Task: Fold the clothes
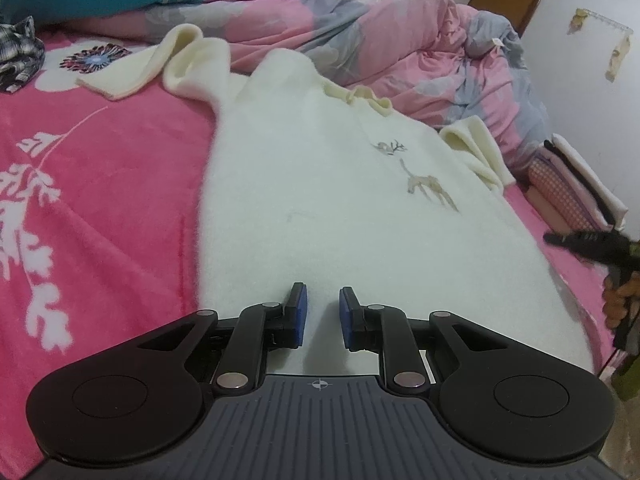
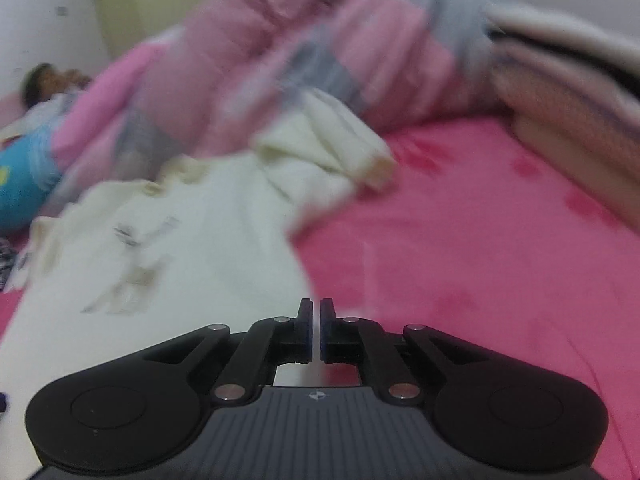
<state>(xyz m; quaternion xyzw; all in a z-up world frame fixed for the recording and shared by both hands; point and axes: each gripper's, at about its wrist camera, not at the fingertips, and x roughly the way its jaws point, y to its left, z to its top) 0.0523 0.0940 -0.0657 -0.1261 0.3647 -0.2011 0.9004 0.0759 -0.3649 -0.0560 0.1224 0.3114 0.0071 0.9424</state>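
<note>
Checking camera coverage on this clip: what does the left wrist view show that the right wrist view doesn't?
Left wrist only: the white fleece sweater's far cream sleeve, a black-and-white checked cloth, and the left gripper, slightly open over the hem. Right wrist only: the right gripper, shut at the sweater's side edge. Both: the white fleece sweater on the pink floral bedspread, backed by the rumpled pink-and-grey quilt.

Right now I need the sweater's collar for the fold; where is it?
In the left wrist view the collar is at the far end of the white sweater, right of centre, against the rumpled pink-and-grey quilt.
</note>
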